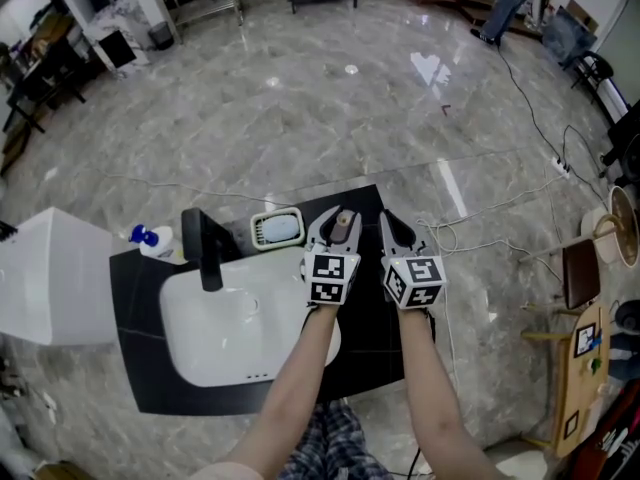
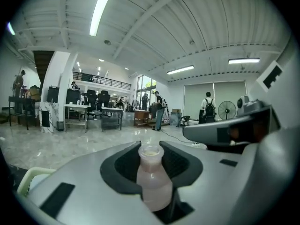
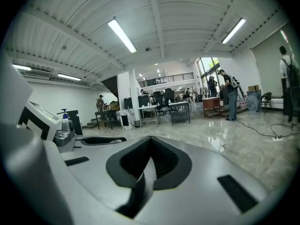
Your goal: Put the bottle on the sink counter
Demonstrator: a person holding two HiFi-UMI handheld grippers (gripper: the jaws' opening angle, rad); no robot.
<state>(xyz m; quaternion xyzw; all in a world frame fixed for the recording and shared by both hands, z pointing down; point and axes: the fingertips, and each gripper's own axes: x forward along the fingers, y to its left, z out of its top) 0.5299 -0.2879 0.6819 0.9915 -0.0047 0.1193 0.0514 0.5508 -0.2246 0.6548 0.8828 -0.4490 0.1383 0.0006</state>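
Your left hand-held gripper is clenched on the small pinkish bottle, upright above the dark worktop just right of the sink basin — the carrying looks done. Setting down and letting go remain. Your right hand-held gripper is closed, empty.

A pale green soap dish sits beside a black faucet, a blue-capped dispenser farther left.

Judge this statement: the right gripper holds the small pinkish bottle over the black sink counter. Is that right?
No. The left gripper holds the small pinkish bottle over the black sink counter; the left gripper view shows it between that gripper's jaws. The right gripper is shut on nothing.
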